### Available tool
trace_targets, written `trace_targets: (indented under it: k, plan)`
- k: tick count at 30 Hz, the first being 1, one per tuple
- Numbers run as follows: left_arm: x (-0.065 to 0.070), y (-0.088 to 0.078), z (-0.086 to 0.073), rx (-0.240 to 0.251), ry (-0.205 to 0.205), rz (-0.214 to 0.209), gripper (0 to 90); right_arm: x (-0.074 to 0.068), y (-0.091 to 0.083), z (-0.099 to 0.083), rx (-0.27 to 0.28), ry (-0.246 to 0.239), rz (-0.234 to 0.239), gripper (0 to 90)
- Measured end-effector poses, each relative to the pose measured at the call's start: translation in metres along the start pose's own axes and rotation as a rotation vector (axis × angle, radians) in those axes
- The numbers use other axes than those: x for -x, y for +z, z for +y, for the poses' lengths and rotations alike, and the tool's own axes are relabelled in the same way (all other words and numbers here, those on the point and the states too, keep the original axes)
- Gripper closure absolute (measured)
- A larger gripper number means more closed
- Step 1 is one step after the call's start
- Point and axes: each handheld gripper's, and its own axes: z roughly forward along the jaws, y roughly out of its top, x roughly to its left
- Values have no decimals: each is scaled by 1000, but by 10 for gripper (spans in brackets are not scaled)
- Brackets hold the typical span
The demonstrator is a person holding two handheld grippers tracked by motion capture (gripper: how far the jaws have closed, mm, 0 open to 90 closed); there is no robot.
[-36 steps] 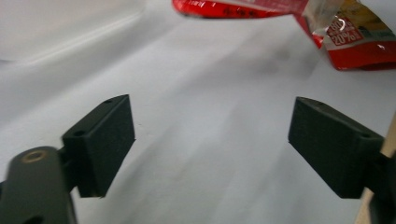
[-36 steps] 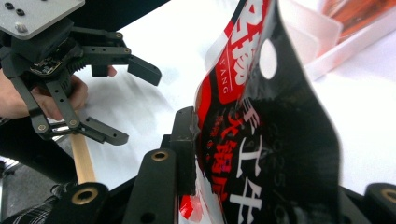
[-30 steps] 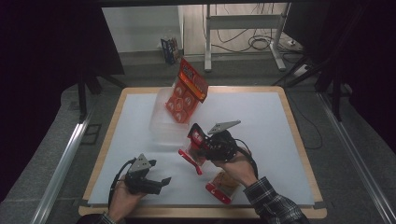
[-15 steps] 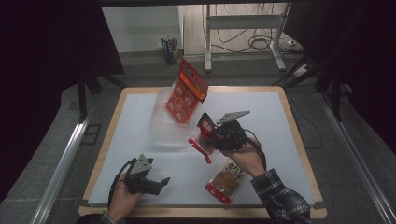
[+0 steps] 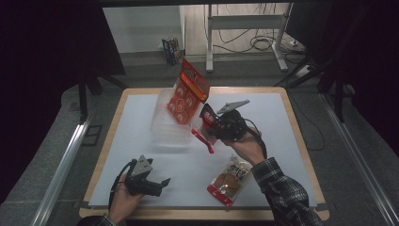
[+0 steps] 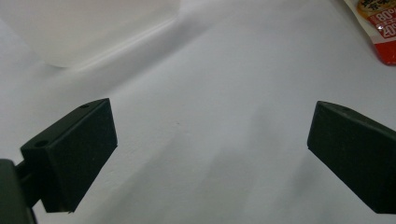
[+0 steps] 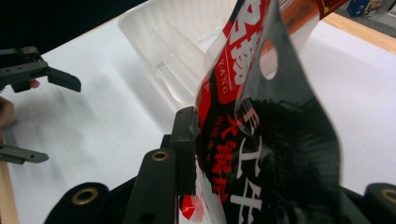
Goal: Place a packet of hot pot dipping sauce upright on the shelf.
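Note:
My right gripper is shut on a red and black snack packet, held above the table just right of a clear plastic container. In the right gripper view the packet stands upright between the jaws, in front of the container. An orange-red packet leans upright in the container. My left gripper rests low at the table's near left; its jaws have just been opening and stand wide with nothing but white table between them.
A third snack packet lies flat on the white table near the front, below my right forearm; its corner lies ahead of the left jaws. A wooden rim frames the table.
My right gripper has carried the red and black packet up and away from the person, toward the clear container. The left hand has stayed where it was.

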Motion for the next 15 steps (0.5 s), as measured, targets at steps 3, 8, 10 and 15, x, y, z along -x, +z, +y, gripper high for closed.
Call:
trace_targets:
  k: [3, 8, 10, 15]
  plan:
    - [0, 0, 0, -1, 1, 1, 14, 3, 5, 5, -11, -17, -1, 685]
    - [0, 0, 0, 2, 3, 3, 14, 5, 16, 14, -35, -47, -13, 686]
    - [0, 0, 0, -1, 3, 2, 14, 6, 20, 17, -44, -53, -12, 686]
    - [0, 0, 0, -3, 8, 1, 14, 7, 31, 23, -60, -70, -10, 686]
